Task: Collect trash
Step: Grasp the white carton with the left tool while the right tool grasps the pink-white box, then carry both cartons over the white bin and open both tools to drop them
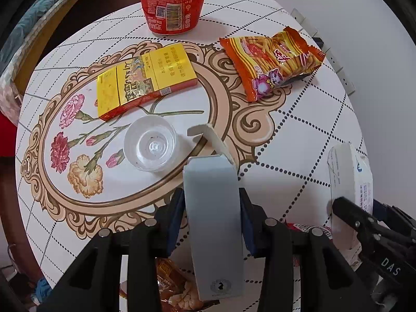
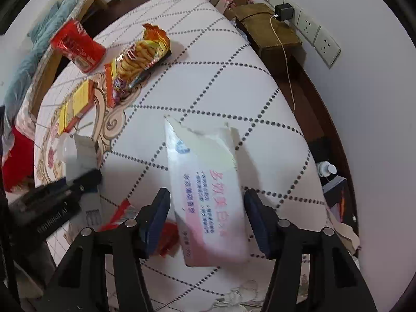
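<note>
My left gripper (image 1: 212, 202) is shut on a grey carton box (image 1: 213, 215) with an open top flap; both blue pads press on its sides. In the right wrist view a white and pink pack (image 2: 208, 195) lies between the fingers of my right gripper (image 2: 206, 202), whose jaws stand open with a small gap on each side. The same pack (image 1: 348, 176) shows at the right of the left wrist view. On the round patterned table (image 1: 299, 135) lie a red cola can (image 1: 171, 2), a yellow box (image 1: 145, 78), an orange snack bag (image 1: 273, 62) and a clear plastic cup (image 1: 149, 144).
A red wrapper (image 2: 166, 236) lies under the right gripper's left finger. More wrappers (image 1: 179, 288) show below the table's near edge. Wall sockets (image 2: 312, 28) with a charger (image 2: 283, 11) and a brown block (image 2: 267, 31) stand behind the table. A small bottle (image 2: 326, 169) is at the right.
</note>
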`<state>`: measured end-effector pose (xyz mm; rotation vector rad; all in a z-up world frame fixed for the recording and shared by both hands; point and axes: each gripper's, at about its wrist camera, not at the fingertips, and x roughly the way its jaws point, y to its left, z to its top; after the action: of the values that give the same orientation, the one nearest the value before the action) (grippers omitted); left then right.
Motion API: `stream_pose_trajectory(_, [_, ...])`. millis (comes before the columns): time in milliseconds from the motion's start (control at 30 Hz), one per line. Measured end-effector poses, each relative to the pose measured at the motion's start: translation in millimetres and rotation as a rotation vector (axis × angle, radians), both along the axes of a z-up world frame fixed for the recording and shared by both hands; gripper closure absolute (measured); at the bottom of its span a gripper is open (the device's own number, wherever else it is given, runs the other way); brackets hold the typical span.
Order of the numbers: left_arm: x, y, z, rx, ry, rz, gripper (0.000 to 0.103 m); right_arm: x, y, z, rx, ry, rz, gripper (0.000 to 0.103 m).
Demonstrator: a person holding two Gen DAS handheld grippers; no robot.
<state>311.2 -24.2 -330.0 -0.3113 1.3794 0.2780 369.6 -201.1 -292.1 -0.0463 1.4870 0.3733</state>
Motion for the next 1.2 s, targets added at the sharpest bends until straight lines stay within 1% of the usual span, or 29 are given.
stream_pose_trajectory(33, [-1.0,-1.8,-0.1,0.001,-0.003,0.003,0.071,-0.4,0.7,-0.2,-0.004,-0.007,-0.006,0.041])
stream_pose_trajectory(100, [-7.7,-3.4,5.1,0.02,-0.021,0.002,0.072,-2.4,2.8,0.5,-0.016,-0.023,-0.006,0.043])
stream_pose_trajectory(133, [-12.5,-2.9,11.7,0.032,-0.037,-0.002,0.072,-3.8,3.0,1.1,-0.035,-0.039,-0.008,0.051])
stream_pose_trajectory(200, [-27.5,-3.6,30.3,0.05,-0.071,-0.008,0.072,-6.4,2.5,2.3,-0.028,-0.049,-0.003,0.052])
stream_pose_trajectory(300, [-34.5,5.9,60.7,0.072,-0.134,-0.004,0.072,-12.1,1.8,11.5,-0.014,-0.064,-0.002,0.052])
stream_pose_trajectory(433, [-54.2,18.0,108.3,0.11,-0.233,0.014,0.072,-21.3,7.1,46.8,0.078,-0.118,0.002,0.052])
stream_pose_trajectory(467, [-56.7,25.6,118.8,0.116,-0.253,0.02,0.072,-23.7,11.4,59.5,0.105,-0.139,0.011,0.052])
stream_pose_trajectory(533, [-72.8,40.6,147.2,0.133,-0.303,0.038,0.072,-28.2,21.9,81.6,0.152,-0.17,0.029,0.052])
stream_pose_trajectory(600, [-87.9,62.6,169.1,0.155,-0.341,0.057,0.072,-34.3,35.3,101.3,0.198,-0.194,0.05,0.052])
stream_pose_trajectory(633, [-94.0,70.9,176.7,0.167,-0.358,0.069,0.072,-38.4,44.9,111.5,0.225,-0.202,0.066,0.052])
stream_pose_trajectory(700, [-119.1,96.4,200.6,0.196,-0.39,0.104,0.072,-48.4,66.8,128.9,0.271,-0.209,0.099,0.052])
stream_pose_trajectory(767, [-138.3,118.1,210.8,0.219,-0.404,0.136,0.072,-61.5,95.8,143.7,0.318,-0.206,0.149,0.052])
stream_pose_trajectory(800, [-151.6,128.4,219.6,0.232,-0.41,0.159,0.072,-67.7,109.7,149.2,0.342,-0.2,0.174,0.052])
stream_pose_trajectory(833, [-170.7,147.1,227.5,0.245,-0.415,0.193,0.072,-76.5,128.3,154.1,0.368,-0.19,0.207,0.052])
stream_pose_trajectory(900, [-196.7,169.4,235.3,0.266,-0.412,0.233,0.072,-93.6,161.7,159.9,0.405,-0.168,0.268,0.052])
stream_pose_trajectory(933, [-217.5,188.6,238.0,0.283,-0.404,0.266,0.072,-104.5,182.7,161.3,0.425,-0.152,0.304,0.052])
stream_pose_trajectory(1000, [-243.0,211.1,234.8,0.305,-0.384,0.311,0.072,-127.5,219.2,159.2,0.45,-0.12,0.367,0.052])
stream_pose_trajectory(1033, [-263.6,231.9,230.7,0.313,-0.364,0.351,0.072,-139.5,241.5,156.1,0.461,-0.098,0.402,0.052])
stream_pose_trajectory(1067, [-272.8,242.2,226.7,0.313,-0.354,0.372,0.072,-152.3,265.5,151.1,0.466,-0.077,0.438,0.052])
stream_pose_trajectory(1100, [-287.8,258.1,219.8,0.312,-0.335,0.405,0.072,-162.4,279.0,146.9,0.467,-0.065,0.458,0.052])
stream_pose_trajectory(1167, [-315.2,289.2,203.0,0.295,-0.297,0.473,0.072,-188.7,322.4,132.9,0.461,-0.025,0.511,0.052])
stream_pose_trajectory(1200, [-332.0,311.5,187.9,0.276,-0.27,0.522,0.072,-202.6,349.4,120.9,0.447,0.0,0.545,0.052])
